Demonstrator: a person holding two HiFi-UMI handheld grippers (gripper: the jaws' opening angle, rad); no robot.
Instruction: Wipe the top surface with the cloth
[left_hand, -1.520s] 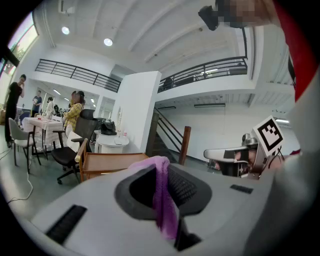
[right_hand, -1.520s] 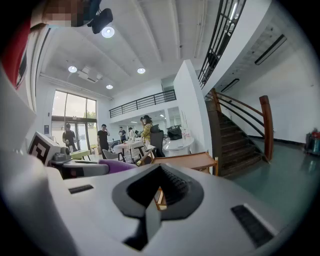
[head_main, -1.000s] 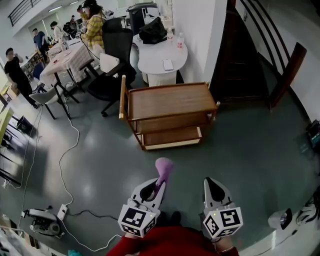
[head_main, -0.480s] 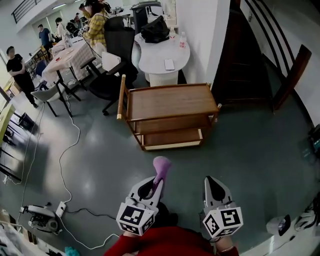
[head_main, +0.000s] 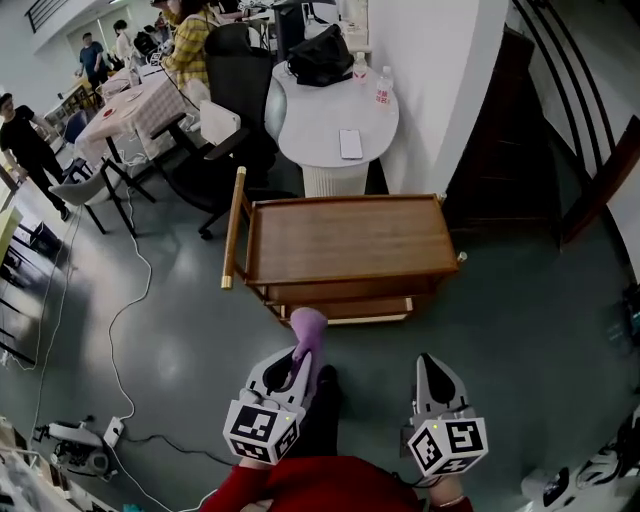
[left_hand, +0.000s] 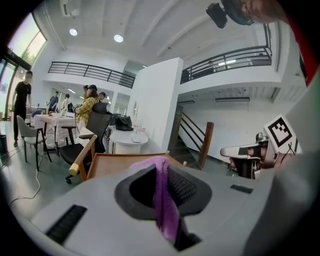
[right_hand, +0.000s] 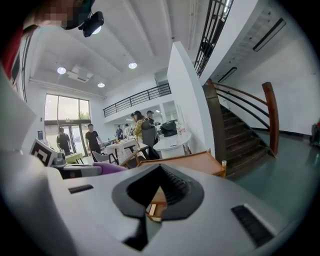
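A wooden cart stands ahead of me, its bare top surface (head_main: 350, 240) just beyond both grippers. My left gripper (head_main: 297, 365) is shut on a purple cloth (head_main: 307, 335) that sticks up past its fingertips and overlaps the cart's near lower edge. In the left gripper view the cloth (left_hand: 162, 195) hangs pinched between the jaws, with the cart top (left_hand: 112, 165) behind it. My right gripper (head_main: 430, 372) is held level beside it, shut and empty. The right gripper view looks over the shut jaws of that gripper (right_hand: 159, 170) at the cart (right_hand: 185, 161).
Behind the cart are a round white table (head_main: 300, 125) holding a black bag, a bottle and a phone, and a black office chair (head_main: 235, 90). A white wall column (head_main: 440, 70) and dark stairs (head_main: 590, 120) are to the right. Cables (head_main: 120, 330) trail on the left floor. People are at far-left tables.
The cart has come closer and now lies just past the gripper tips. Both grippers keep the same pose; the left still holds the cloth.
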